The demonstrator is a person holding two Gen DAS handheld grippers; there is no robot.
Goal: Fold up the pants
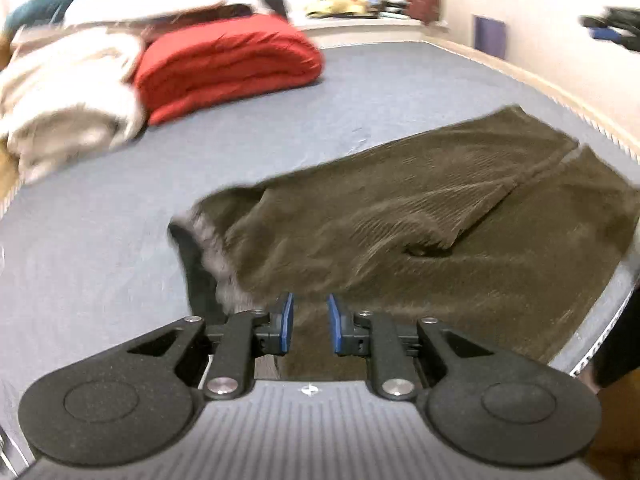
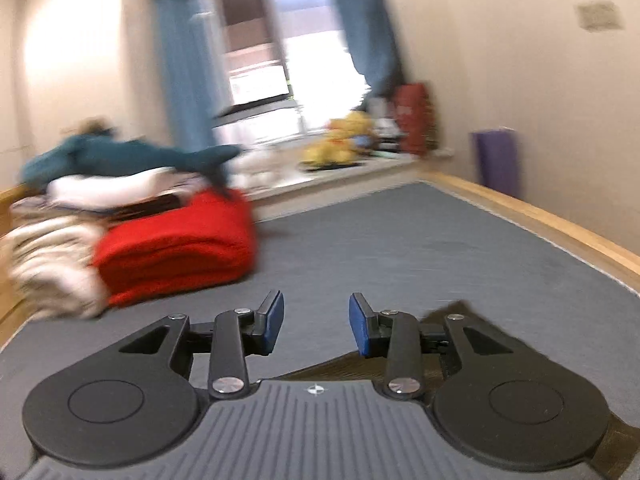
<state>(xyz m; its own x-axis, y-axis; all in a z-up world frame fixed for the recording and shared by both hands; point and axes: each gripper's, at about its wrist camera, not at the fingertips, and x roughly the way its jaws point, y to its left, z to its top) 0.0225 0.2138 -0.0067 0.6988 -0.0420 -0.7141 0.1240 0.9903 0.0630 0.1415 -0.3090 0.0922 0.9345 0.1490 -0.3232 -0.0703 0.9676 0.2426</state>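
Brown pants [image 1: 420,216] on the bed [image 1: 100,240], both tongs empty.
Left tongs [image 1: 310,322], slightly apart, overlook the whole garment; right tongs [image 2: 316,322], wider apart, show only its corner.

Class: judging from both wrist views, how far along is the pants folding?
Done: the pants lie on the bed with one fold visible. In hand: nothing; the left gripper and right gripper are both open and empty. Left: at least one more fold, since the pants are still spread wide.
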